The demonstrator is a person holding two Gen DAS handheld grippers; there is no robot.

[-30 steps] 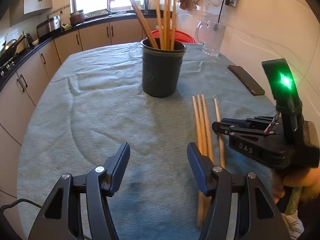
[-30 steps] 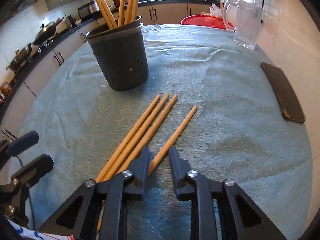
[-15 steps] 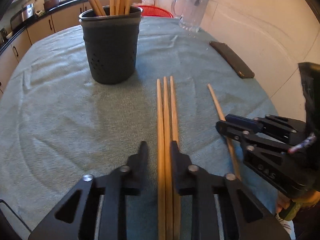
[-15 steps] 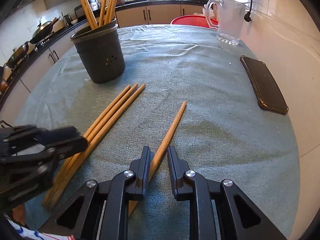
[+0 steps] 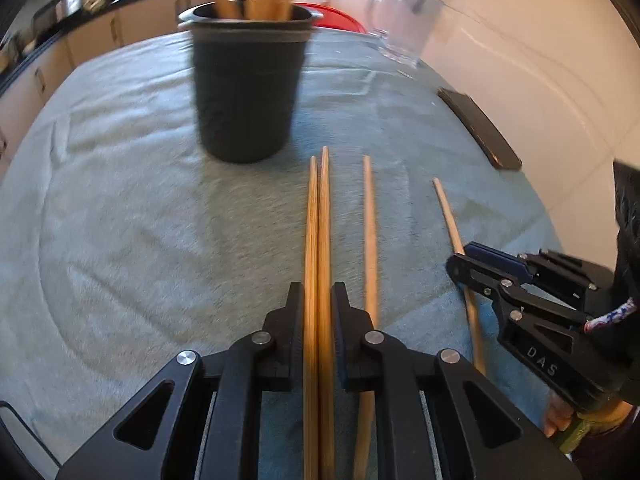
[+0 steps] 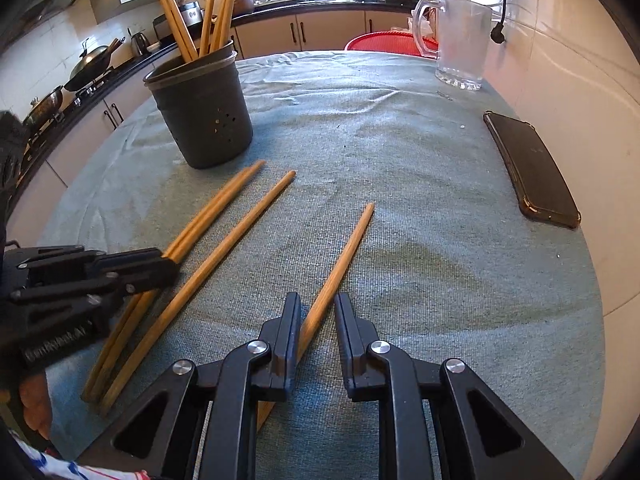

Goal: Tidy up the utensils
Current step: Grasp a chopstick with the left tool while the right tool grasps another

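Note:
My left gripper is shut on two wooden chopsticks that point toward the dark utensil holder. A third chopstick lies just to their right on the cloth. My right gripper straddles a single chopstick; its jaws stand narrowly apart and do not clamp it. It also shows in the left wrist view. The left gripper appears in the right wrist view on the pair, beside the third chopstick. The holder has several chopsticks standing in it.
A grey-green cloth covers the table. A dark phone lies at the right edge near the wall. A clear glass pitcher and a red basket stand at the back. Kitchen counters run along the left.
My left gripper came over the three chopsticks and closed on two of them, leaving the third apart. My right gripper's jaws have opened a little around the single chopstick.

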